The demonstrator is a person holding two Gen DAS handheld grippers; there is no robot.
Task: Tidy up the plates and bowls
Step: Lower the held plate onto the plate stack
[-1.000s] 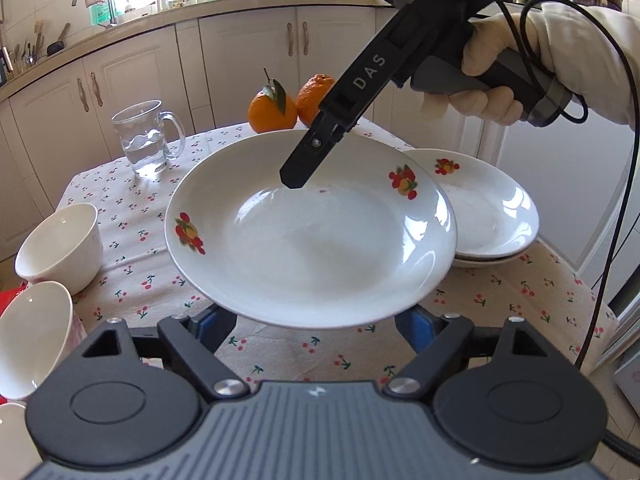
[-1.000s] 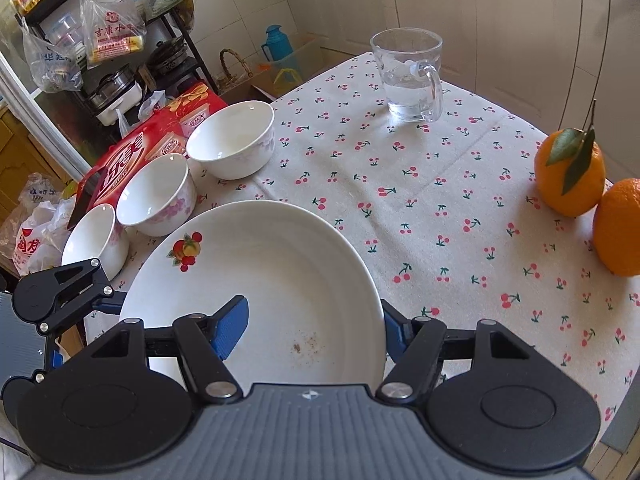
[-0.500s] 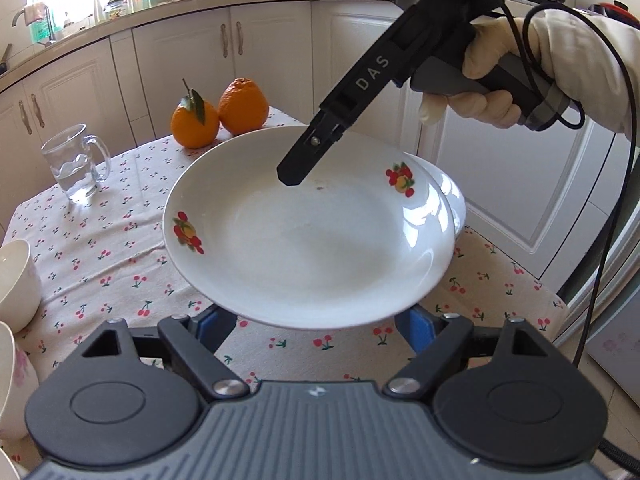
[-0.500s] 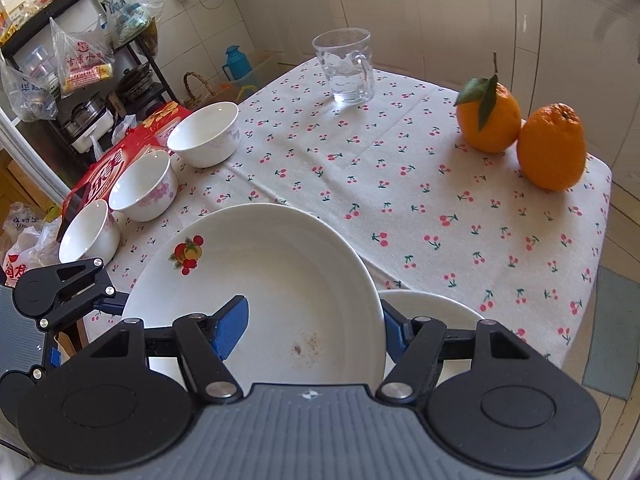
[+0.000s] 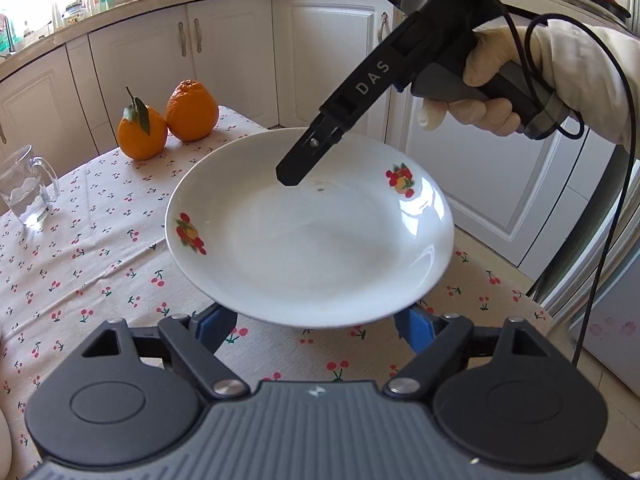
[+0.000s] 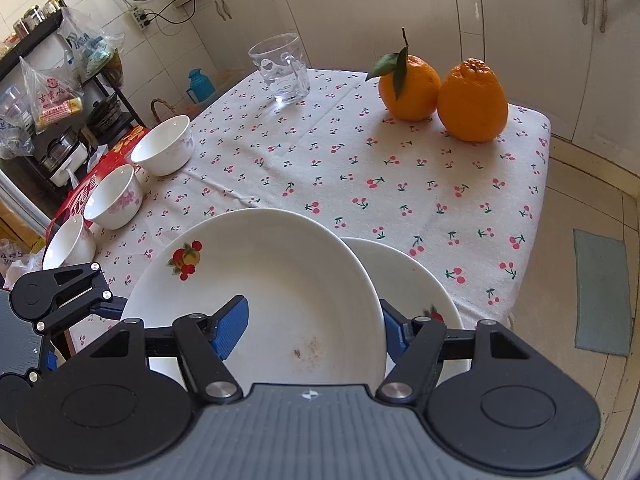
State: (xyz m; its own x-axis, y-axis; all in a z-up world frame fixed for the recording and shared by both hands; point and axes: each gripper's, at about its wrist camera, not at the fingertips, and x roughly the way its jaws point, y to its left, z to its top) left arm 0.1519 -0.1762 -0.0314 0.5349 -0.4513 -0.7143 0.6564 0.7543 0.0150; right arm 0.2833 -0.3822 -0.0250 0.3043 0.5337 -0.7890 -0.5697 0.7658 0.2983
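Gripping the plate (image 6: 280, 280) rim — right claw (image 6: 312, 326); left claw (image 5: 316, 324) likely too.

The right gripper (image 6: 312, 330), held in a gloved hand (image 5: 486, 92), slants down with its jaws clamped across a plate's (image 5: 312, 232) rim. The left gripper (image 5: 316, 326) grips the opposite rim.
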